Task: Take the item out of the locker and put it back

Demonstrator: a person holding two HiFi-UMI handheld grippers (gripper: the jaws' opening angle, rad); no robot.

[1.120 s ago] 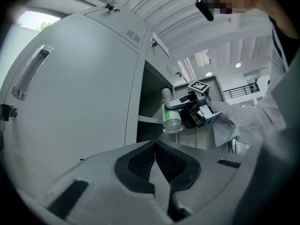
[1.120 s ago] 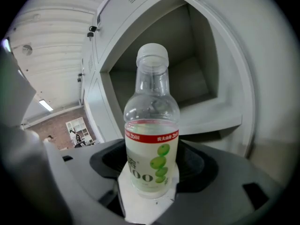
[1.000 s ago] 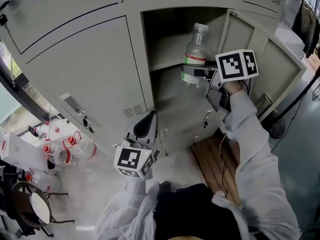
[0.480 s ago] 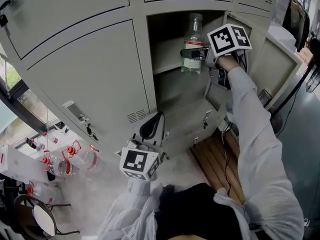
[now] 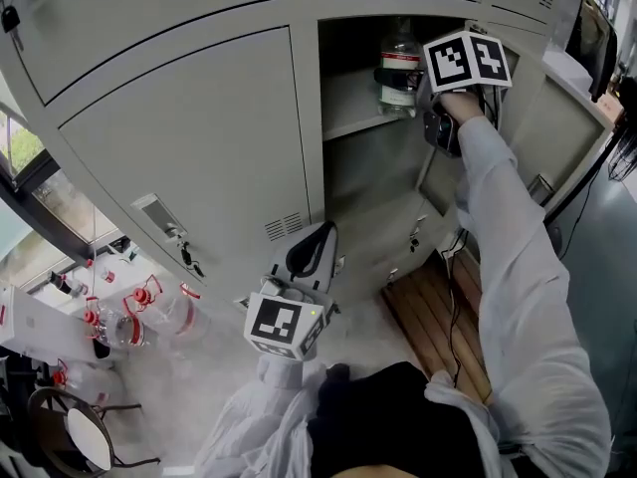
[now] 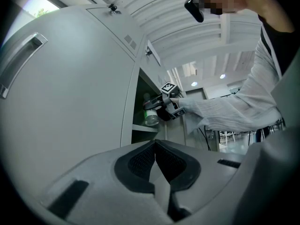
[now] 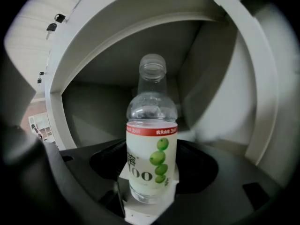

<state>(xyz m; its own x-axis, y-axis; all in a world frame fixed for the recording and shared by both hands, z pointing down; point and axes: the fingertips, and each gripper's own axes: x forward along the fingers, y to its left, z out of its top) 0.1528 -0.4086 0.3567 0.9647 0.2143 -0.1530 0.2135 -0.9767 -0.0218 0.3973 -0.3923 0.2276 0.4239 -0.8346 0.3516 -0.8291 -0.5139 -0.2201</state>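
While the person's right arm, in a white sleeve (image 5: 508, 267), stretches up and forward to the open locker compartment (image 5: 350, 93), the right tool (image 5: 410, 80) reaches in through the opening with its marker cube at the compartment's right edge, just beside the swung-out door (image 5: 542, 118). Its jaws are clamped on the lower half of a clear bottle (image 5: 400, 60), which stands upright inside the upper part of the compartment, above the shelf (image 5: 353, 125). The left tool (image 5: 307, 252) hangs low near the person's body, in front of the closed locker door (image 5: 189, 157), pointing up at the lockers; its jaws are pressed together with nothing between them. Only the right gripper view shows the bottle's label, white with a red band at the top and green fruit printed down the side, and the pads pressing on it from both sides. Only the left gripper view shows the side-on picture: the bottle's base sits close over the front edge of the shelf, though whether it touches cannot be told.
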